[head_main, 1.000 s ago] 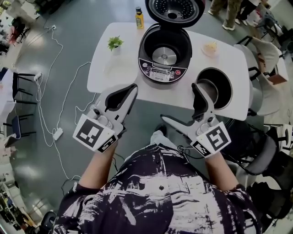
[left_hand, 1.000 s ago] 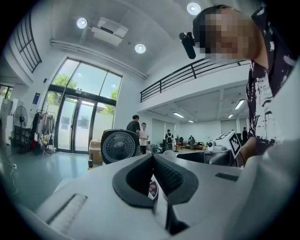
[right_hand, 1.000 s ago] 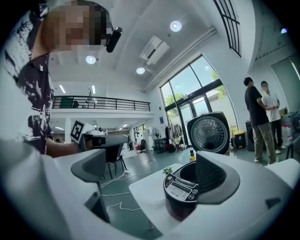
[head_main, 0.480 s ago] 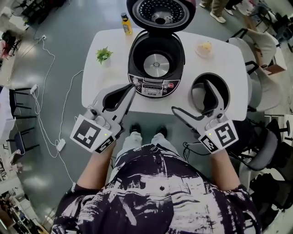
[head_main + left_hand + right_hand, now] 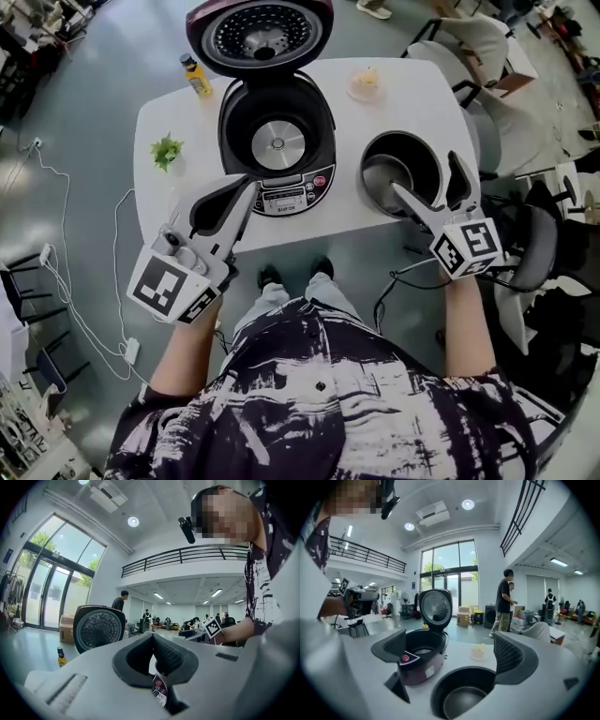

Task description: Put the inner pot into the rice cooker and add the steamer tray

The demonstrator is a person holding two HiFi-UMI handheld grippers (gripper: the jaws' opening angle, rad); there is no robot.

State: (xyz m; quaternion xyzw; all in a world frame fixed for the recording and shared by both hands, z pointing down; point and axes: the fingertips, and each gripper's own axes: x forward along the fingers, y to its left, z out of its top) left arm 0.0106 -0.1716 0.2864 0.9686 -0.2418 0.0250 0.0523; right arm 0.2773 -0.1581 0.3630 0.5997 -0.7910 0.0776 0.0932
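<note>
The dark rice cooker (image 5: 277,141) stands open on the white table (image 5: 427,108), its lid (image 5: 260,36) raised at the back and its well bare. The black inner pot (image 5: 403,173) sits on the table to the cooker's right. My right gripper (image 5: 424,173) is open, with its jaws spread over the pot's near rim; in the right gripper view the pot (image 5: 461,695) lies low between the jaws of the right gripper (image 5: 450,653). My left gripper (image 5: 247,187) is shut on nothing, just in front of the cooker's control panel (image 5: 286,197). No steamer tray can be made out.
A small potted plant (image 5: 167,150) and a yellow bottle (image 5: 195,75) stand left of the cooker, and a small dish (image 5: 366,82) at the table's far side. Chairs (image 5: 539,253) crowd the right. Cables (image 5: 56,253) trail on the floor at the left. People stand in the background.
My right gripper has moved forward and to the right, from before the table's edge to over the inner pot, staying open. The left gripper stays shut near the cooker's front.
</note>
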